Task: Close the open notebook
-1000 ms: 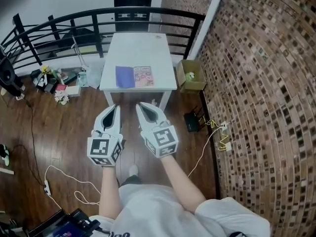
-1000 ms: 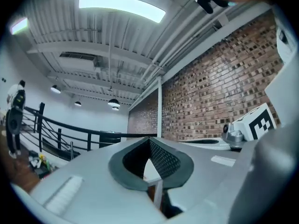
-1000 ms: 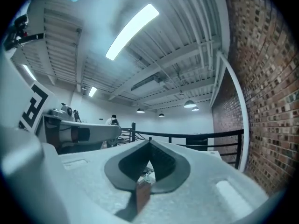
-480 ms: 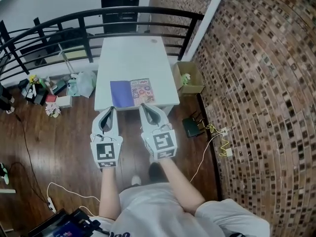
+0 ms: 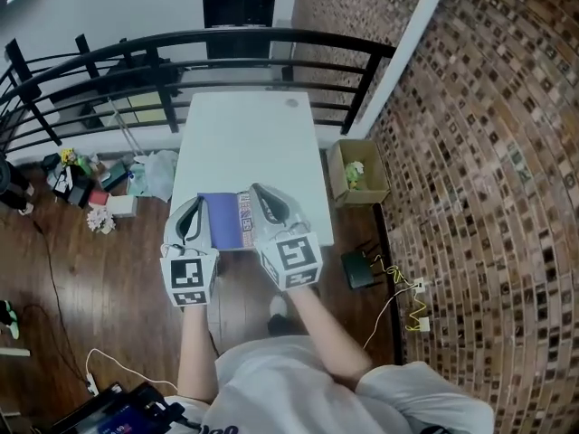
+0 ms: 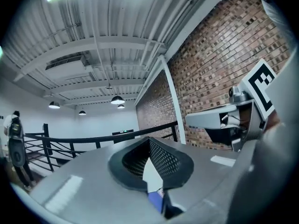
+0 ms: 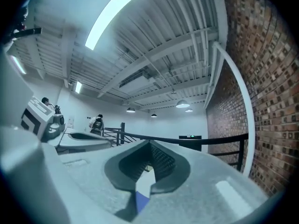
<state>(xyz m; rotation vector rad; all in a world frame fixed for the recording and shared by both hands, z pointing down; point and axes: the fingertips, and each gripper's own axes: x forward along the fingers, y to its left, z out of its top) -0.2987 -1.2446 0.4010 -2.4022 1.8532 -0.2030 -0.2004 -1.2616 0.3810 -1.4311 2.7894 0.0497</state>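
Note:
The open notebook [image 5: 224, 220] lies at the near edge of the white table [image 5: 244, 134], showing a blue left page and a colourful right page. My left gripper [image 5: 200, 201] hangs over the notebook's left edge, jaws together and empty. Over the right page, partly hiding it, is my right gripper [image 5: 256, 188], also shut with nothing in it. In the left gripper view the gripper [image 6: 149, 139] points level, with a sliver of the blue page [image 6: 155, 200] showing under its jaws. The right gripper view shows that gripper [image 7: 149, 143] the same way, above a blue patch of notebook [image 7: 141, 199].
A black railing [image 5: 181, 43] curves behind and left of the table. A cardboard box [image 5: 355, 172] stands on the floor at the table's right, beside a brick wall [image 5: 488, 197]. Clutter [image 5: 90, 179] lies on the floor at left; cables [image 5: 398, 287] trail at right.
The table and notebook have come much nearer. Both grippers have moved forward from over the floor to over the notebook at the table's near edge, jaws still together.

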